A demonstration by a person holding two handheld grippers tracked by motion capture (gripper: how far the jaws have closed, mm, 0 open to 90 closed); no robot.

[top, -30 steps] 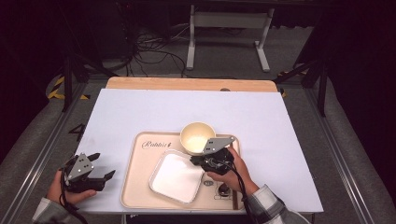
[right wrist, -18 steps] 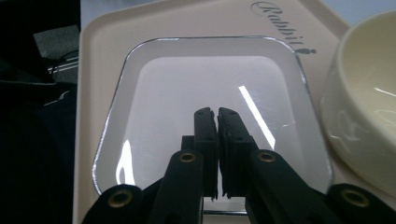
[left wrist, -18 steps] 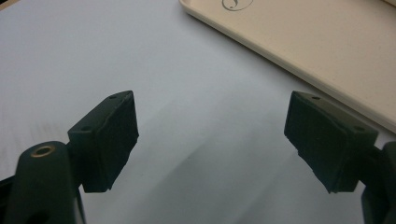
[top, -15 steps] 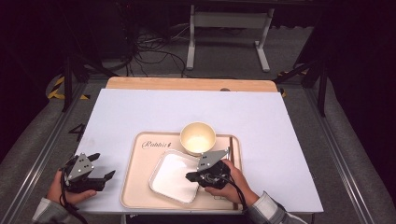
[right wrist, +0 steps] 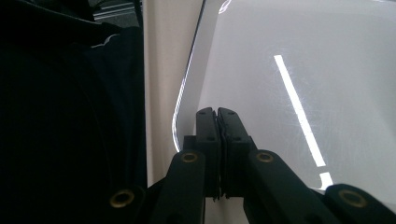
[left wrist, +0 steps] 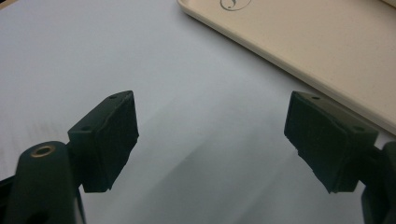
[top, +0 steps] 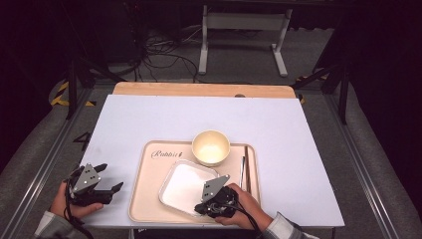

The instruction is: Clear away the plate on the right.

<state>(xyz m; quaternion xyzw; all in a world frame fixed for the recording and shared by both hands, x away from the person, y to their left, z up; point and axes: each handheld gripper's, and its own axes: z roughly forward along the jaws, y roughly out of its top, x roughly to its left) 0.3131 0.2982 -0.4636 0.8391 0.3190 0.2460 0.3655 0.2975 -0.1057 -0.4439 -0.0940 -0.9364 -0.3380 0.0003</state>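
White square plate (top: 186, 186) lies on the near half of the tray (top: 149, 199). Right gripper (right wrist: 217, 114), jaws clenched with nothing visibly between them, sits over the plate's near right corner. Left gripper (top: 110, 178) is released, resting on the table (top: 278, 119) left of the tray.

A: From above, the right gripper (top: 205, 206) covers the near corner of the white plate (top: 181, 186). Do its tips touch the plate?

B: Can't tell. In the right gripper view the plate runs off the top and right edges.

A: The two thin sticks (top: 245, 168) right of the plate?

B: Too small to name.
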